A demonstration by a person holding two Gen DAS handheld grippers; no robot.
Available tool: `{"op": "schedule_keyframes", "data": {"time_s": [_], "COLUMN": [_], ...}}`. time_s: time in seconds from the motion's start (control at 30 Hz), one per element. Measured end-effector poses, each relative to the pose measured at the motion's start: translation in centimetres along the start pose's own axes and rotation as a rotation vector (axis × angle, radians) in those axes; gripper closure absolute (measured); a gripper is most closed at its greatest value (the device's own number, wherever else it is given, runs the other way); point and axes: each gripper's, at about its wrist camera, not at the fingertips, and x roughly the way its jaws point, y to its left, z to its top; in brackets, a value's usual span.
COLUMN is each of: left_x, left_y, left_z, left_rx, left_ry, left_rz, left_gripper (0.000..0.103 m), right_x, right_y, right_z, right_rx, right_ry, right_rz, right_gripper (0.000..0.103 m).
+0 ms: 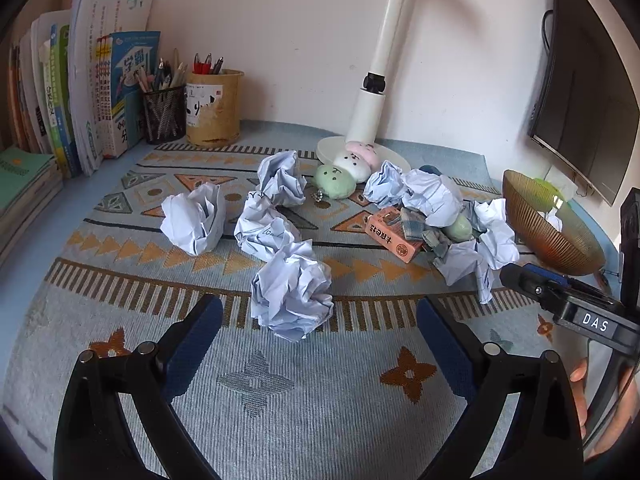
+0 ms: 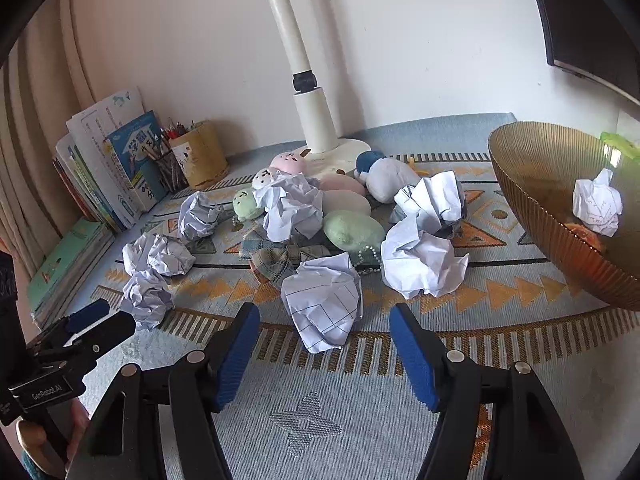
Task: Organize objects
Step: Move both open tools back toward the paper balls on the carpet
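Paper balls (image 1: 292, 292), crumpled, white and lined, lie before both spread, empty tools (image 1: 320, 320)

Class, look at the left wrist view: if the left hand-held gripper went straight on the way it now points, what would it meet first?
Most likely the crumpled paper ball lying on the patterned mat just beyond the left hand-held gripper, whose jaws stand open with nothing between them. Depth is hard to judge here.
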Motion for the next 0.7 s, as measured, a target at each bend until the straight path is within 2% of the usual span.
{"op": "schedule_keyframes", "data": {"time_s": [0.2, 0.33, 0.7], "left_x": [0.4, 0.4, 0.8], "left_y": [-0.7, -1.3, -1.2], "left_z": [-0.2, -0.3, -0.2], "left_rx": [0.030, 0.071, 0.081], "left_ry": [0.013, 0.019, 0.042], "left_rz": [0.068, 0.086, 0.097], "left_gripper": [0.006, 0.006, 0.006], "right_x": [0.4, 0.6, 1.0], "right_y": [1.6, 2.4, 2.2], "right_z": [-0.4, -0.6, -0.5], "right_rx": [-0.081, -0.127, -0.124], "right_ry": [0.011, 0.009, 0.023], "right_rz": [-0.077, -0.115, -0.132], "right_gripper": [0.037, 0.037, 0.037]}}
